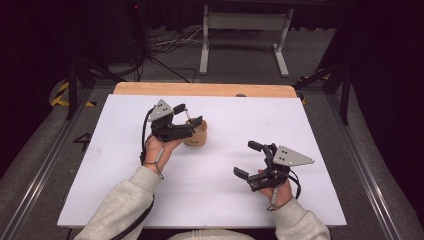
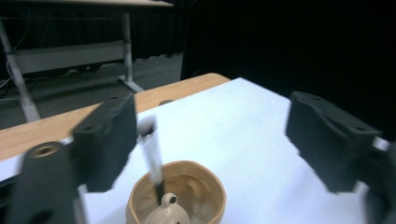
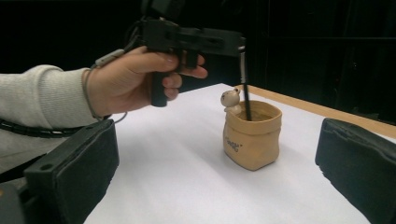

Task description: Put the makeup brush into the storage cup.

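Right gripper (image 1: pixel 248 159), jaws spread and empty, is hovering near the table's (image 1: pixel 320 200) front. Left gripper (image 1: pixel 189 114), jaws spread, is flanking a pen (image 3: pixel 244 93) standing in the pot (image 3: pixel 252 135) mid-table.

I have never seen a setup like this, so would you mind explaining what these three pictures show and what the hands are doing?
A person holds a two-jaw tool in each hand. One camera looks down from above the table; the other two ride on the tools, looking along their black jaws. On the white surface stands a tan sack-shaped pot with a small figure on its rim. A pen stands in it. The left gripper hovers over the pot, jaws apart around the pen without pressing. The right gripper is open and holds nothing.
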Demonstrator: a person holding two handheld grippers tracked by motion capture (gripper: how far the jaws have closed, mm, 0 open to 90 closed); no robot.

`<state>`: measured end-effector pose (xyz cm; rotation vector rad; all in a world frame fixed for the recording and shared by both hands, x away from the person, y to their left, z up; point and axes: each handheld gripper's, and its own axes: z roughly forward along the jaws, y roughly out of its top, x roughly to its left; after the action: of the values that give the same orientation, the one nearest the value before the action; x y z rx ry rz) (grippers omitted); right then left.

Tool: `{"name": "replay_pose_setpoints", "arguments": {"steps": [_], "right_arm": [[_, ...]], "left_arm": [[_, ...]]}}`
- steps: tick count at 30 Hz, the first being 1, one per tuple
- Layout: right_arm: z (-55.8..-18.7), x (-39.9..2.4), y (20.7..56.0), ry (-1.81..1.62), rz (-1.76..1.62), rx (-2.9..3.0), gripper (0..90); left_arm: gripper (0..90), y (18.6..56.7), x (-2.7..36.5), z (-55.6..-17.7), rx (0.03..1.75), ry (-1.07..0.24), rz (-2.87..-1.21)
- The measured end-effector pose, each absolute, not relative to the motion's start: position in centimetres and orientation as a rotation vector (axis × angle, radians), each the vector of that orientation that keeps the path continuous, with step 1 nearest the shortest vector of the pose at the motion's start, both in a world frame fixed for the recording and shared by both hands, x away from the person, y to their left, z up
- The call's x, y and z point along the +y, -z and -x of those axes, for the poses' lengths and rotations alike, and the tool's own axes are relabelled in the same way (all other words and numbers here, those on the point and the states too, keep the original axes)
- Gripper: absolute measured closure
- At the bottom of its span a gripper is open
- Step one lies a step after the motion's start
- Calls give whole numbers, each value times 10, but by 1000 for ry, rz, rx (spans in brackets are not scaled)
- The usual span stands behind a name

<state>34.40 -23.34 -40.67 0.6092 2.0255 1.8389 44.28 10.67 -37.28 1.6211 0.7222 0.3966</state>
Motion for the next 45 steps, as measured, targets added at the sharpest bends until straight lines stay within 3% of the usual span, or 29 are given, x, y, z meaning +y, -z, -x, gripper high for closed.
{"name": "replay_pose_setpoints", "arguments": {"steps": [3,9,25,45], "right_arm": [[-346,-237,405,-1821,-615,2022,0],[-349,-242,397,-1775,-598,2007,0],[-353,-265,393,-1702,-623,2003,0],[-350,-285,405,-1639,-664,2011,0]], "left_arm": [[44,365,117,-434,684,-420,-1620],[11,356,135,-418,660,-404,-1584],[2,352,174,-370,602,-391,-1579],[0,398,217,-333,654,-380,-1601]]}}
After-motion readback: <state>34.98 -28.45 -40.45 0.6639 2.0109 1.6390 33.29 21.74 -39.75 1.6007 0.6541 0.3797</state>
